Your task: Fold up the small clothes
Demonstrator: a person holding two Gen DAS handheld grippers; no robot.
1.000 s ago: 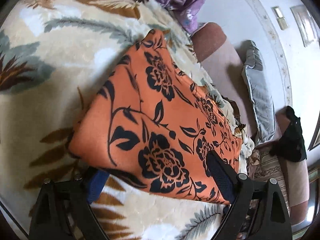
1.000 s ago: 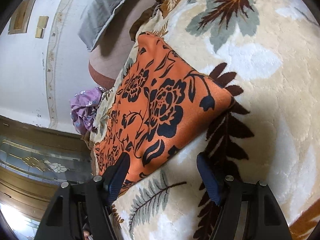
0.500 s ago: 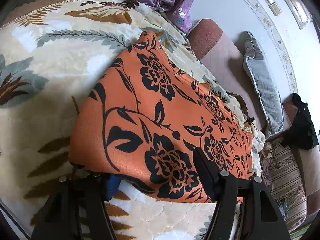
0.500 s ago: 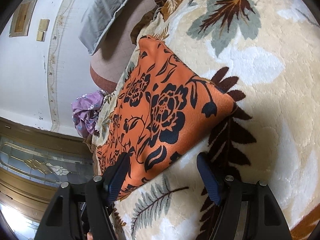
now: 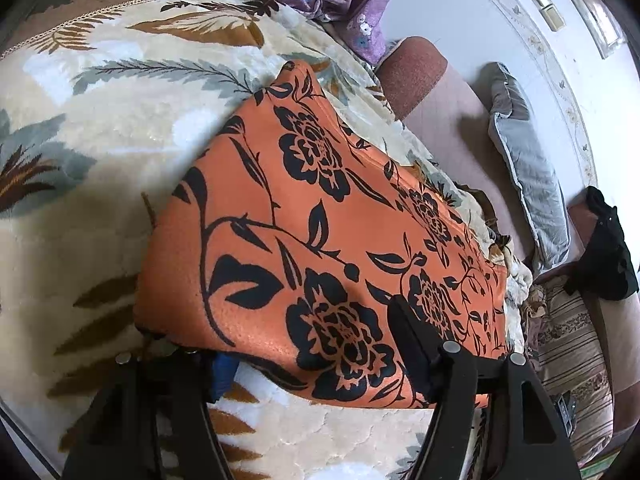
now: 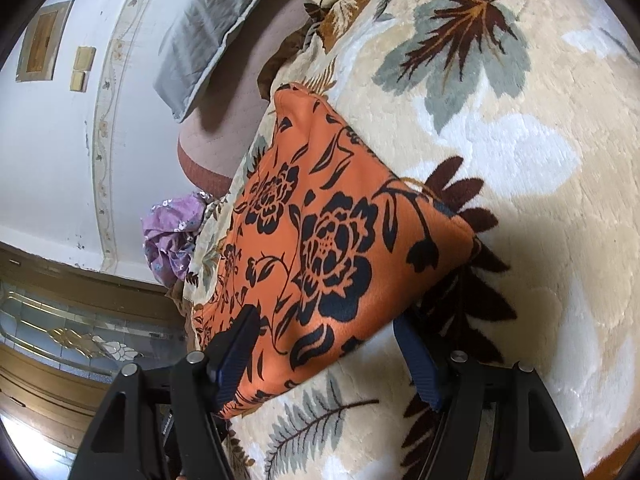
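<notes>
Orange black-flowered folded cloth (image 5: 320, 240) lies across both tongs' mouths on the plush leaf-print blanket (image 5: 100, 128). Left tongs (image 5: 308, 344) and right tongs (image 6: 328, 344) straddle its near edge, gaping, not pinching. Risk: jaws snag blanket, or catch one layer and the fold slips.

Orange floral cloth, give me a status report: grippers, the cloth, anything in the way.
Left gripper astride the near edge of the orange floral cloth; right gripper likewise, jaws wide. Cloth flat on the leaf-print blanket. Nothing in the way.
</notes>
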